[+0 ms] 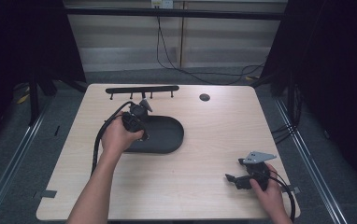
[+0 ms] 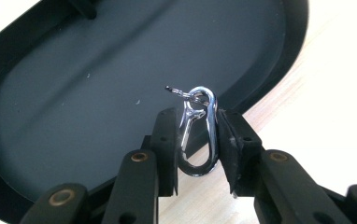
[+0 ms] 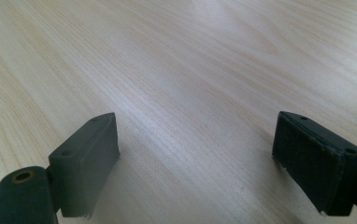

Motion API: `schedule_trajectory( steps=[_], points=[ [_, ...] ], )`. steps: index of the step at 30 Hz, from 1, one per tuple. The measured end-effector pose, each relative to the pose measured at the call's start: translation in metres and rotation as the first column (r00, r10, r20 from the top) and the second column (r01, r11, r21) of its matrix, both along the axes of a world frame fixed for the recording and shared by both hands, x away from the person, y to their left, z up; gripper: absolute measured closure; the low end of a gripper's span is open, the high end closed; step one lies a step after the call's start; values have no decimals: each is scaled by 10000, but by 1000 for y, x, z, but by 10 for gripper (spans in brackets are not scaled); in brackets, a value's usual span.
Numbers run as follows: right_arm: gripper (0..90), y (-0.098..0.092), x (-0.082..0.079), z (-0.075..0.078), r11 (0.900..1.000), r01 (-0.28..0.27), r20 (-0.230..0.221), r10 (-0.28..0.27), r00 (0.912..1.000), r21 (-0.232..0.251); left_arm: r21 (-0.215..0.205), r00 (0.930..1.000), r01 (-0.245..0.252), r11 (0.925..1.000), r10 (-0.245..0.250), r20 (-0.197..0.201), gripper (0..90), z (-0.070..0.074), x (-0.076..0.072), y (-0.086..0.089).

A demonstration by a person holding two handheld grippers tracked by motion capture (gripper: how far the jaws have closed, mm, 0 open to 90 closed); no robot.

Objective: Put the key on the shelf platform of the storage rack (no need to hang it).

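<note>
A shiny metal carabiner clip with a small ring at its top stands upright between the pads of my left gripper, which is shut on it. The clip hangs just over the near rim of a black oval tray. In the high view my left gripper sits over the left end of that tray, held in a person's hand. My right gripper rests near the table's front right, jaws pointing left. Its jaws stand wide open over bare wood with nothing between them.
A black rail with several pegs lies at the back of the light wooden table. A round black cable hole is at the back right. Cables trail from both grippers; dark curtains flank the table.
</note>
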State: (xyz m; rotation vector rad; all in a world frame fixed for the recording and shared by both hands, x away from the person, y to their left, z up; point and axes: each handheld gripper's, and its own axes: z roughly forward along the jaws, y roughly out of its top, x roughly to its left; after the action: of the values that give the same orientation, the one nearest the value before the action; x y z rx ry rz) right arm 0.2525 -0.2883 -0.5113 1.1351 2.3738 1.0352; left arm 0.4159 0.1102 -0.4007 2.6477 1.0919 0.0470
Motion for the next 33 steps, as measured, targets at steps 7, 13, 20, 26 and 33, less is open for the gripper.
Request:
schedule_trajectory(
  steps=[7,13,20,26,33],
  points=[
    [139,0,0,0,10000,-3,-1,3,10000,-3,-86,9997,-171,9998,172,190,690,-5,3,-1],
    [139,0,0,0,10000,2,-1,-2,10000,-2,-96,9995,-294,9995,296,139,690,-12,7,-2],
    [140,0,0,0,10000,2,0,-2,10000,-2,36,9991,-430,9991,430,-56,690,-25,13,-4],
    [139,0,0,0,10000,-9,-5,9,10000,-4,207,9988,-497,9985,498,-7,690,-33,18,-5],
    [139,0,0,0,10000,-4,1,4,10000,-5,236,9989,-454,9987,451,100,689,-43,23,-1]
  ],
)
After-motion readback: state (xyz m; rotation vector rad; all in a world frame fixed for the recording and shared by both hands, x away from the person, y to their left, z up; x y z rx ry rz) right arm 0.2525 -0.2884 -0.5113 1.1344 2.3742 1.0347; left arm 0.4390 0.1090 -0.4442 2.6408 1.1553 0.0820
